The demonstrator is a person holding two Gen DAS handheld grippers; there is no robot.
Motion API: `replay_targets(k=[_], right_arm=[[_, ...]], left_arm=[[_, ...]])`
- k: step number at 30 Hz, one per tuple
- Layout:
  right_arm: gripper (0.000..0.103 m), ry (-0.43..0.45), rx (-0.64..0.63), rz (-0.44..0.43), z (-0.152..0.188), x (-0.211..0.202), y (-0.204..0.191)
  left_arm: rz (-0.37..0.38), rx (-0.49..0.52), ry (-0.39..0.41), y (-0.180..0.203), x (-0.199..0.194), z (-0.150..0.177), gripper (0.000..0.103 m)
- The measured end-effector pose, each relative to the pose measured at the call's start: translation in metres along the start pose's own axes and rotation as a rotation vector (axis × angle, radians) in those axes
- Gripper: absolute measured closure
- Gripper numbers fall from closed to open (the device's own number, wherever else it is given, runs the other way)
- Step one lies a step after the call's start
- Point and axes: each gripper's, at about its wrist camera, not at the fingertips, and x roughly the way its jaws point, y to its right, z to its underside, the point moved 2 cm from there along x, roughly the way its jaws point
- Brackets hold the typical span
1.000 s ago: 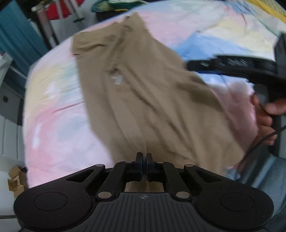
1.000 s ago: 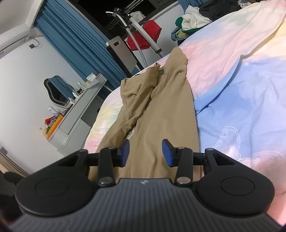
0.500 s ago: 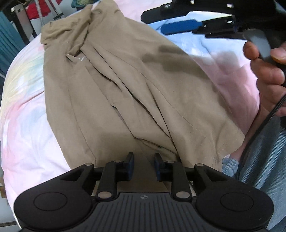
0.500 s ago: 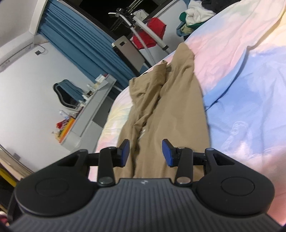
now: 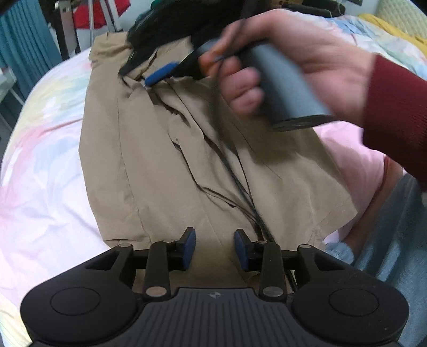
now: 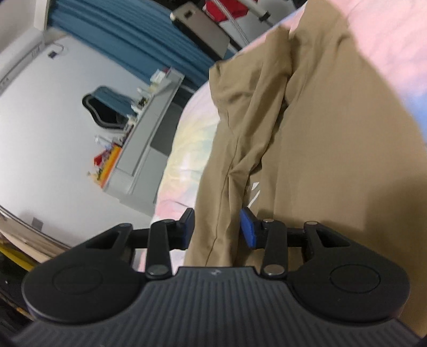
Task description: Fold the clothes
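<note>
Tan trousers [image 5: 165, 165] lie lengthwise on the pastel bedsheet [image 5: 42, 170], wrinkled along the middle. My left gripper [image 5: 214, 247] is open and empty, just over the near hem. My right gripper [image 6: 216, 227] is open, low over the trousers [image 6: 320, 149], with a raised fold of the cloth between its fingers. In the left wrist view the right gripper's blue fingertip [image 5: 160, 76] and the hand holding it [image 5: 280, 69] reach across to the far part of the trousers.
The bed's left edge drops off near a grey dresser [image 6: 144, 149] and blue curtains [image 6: 128, 34]. A clothes rack with a red garment [image 5: 88, 16] stands past the far end. The person's jeans [image 5: 395, 253] are at the right.
My left gripper opened and let go of the hem. My right gripper moved forward and down over the far part of the trousers, crossing the left view.
</note>
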Motion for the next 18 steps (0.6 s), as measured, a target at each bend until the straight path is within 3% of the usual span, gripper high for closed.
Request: replay_targets(k=[1,2,5,12,16,18], right_arm=[[0.071,-0.007,-0.02,0.013,0.002,0.005,0.001],[0.084,-0.017,-0.045,0.03,0.003,0.01,0.003],[0.098,-0.031,-0.103,0.043,0.005,0.013,0.007],[0.1,0.054,-0.084,-0.028,-0.008,-0.025,-0.009],[0.1,0.076,-0.125,0.05,-0.01,-0.04,-0.013],[0.1,0.074,-0.142,0.106,-0.009,-0.039,-0.01]], left_arm=[[-0.004,-0.002,0.01,0.002,-0.001,0.002,0.087],[-0.007,-0.004,0.02,0.004,-0.002,0.004,0.097],[-0.016,-0.01,0.05,0.009,-0.006,0.01,0.102],[0.122,-0.107,0.13,-0.008,-0.051,0.01,0.103],[0.205,-0.118,0.124,-0.004,-0.051,0.013,0.103],[0.207,-0.103,0.106,0.001,-0.044,0.015,0.103]])
